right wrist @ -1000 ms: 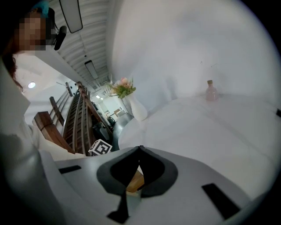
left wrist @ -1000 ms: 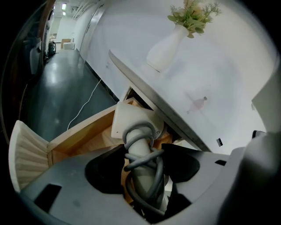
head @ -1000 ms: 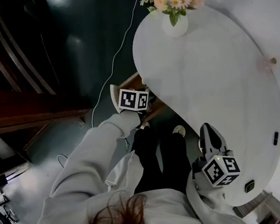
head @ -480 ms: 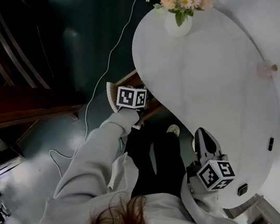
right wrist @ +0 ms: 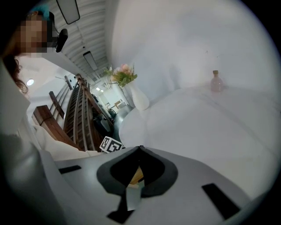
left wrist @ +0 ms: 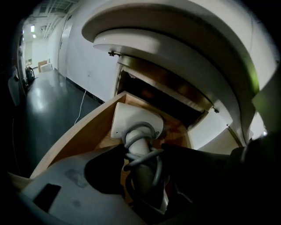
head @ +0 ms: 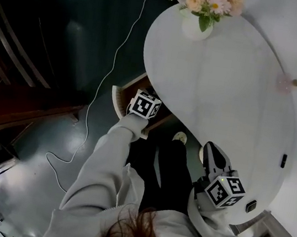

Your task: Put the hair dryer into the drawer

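White table [head: 226, 88] overhangs an open wooden drawer [left wrist: 74, 136]. The left gripper [left wrist: 141, 154] clamps the hair dryer [left wrist: 136, 125] by its handle, head just beyond the fingertips, seemingly touching the drawer floor. The right gripper [right wrist: 140, 148] is closed and empty. This looks like the placing step; next comes settling the dryer and letting go.

Hemmed from above by the overhanging rim of the table [left wrist: 184, 39], just over the open drawer [left wrist: 83, 132]. Walled in wood on left and right; taken up through the middle by the hair dryer [left wrist: 137, 127] and its wound cord [left wrist: 151, 154], bare wood only at its left. Up on the tabletop, wide bare middle, blocked at far left by a vase of flowers [head: 195, 28], at far right by a small bottle [head: 286, 82]. Crossed on the dark floor, left, by a thin white cable [head: 110, 69].
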`<state>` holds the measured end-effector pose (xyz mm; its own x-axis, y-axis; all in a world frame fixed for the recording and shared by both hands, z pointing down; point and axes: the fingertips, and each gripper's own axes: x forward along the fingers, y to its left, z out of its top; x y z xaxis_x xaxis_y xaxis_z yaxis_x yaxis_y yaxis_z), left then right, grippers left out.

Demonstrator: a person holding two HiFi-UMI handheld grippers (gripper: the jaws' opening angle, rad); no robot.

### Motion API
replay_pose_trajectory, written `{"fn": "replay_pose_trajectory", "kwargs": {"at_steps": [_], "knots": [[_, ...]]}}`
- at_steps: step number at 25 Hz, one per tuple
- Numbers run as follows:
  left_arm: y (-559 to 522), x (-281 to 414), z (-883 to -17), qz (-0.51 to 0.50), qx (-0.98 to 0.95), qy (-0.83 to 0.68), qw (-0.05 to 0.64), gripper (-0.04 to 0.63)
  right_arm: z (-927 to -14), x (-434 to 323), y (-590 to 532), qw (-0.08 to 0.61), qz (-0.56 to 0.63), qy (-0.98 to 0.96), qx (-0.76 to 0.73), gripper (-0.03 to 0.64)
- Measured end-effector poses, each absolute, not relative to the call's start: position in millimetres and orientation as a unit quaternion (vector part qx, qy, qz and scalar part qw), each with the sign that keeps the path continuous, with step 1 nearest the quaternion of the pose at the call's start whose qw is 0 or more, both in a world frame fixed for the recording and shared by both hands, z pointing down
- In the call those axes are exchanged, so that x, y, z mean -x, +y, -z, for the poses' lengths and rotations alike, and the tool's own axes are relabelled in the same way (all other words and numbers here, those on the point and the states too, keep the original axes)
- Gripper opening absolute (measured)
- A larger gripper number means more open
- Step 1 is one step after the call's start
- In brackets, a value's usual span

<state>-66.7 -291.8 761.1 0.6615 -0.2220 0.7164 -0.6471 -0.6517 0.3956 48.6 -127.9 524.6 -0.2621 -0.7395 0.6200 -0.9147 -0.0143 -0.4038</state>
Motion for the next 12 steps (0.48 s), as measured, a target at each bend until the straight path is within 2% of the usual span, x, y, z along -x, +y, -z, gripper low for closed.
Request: {"fn": "replay_pose_trajectory", "kwargs": {"at_steps": [5, 12], "knots": [[-292, 84, -792, -0.375, -0.813, -0.282, 0.345, 0.267, -524, -41, -129, 0.116, -0.388, -0.698, -0.591, 0.049], [-296, 73, -799, -0.339, -0.822, -0.268, 0.369, 0.268, -533, -44, -122, 0.12, -0.4, -0.689, -0.592, 0.049]]}}
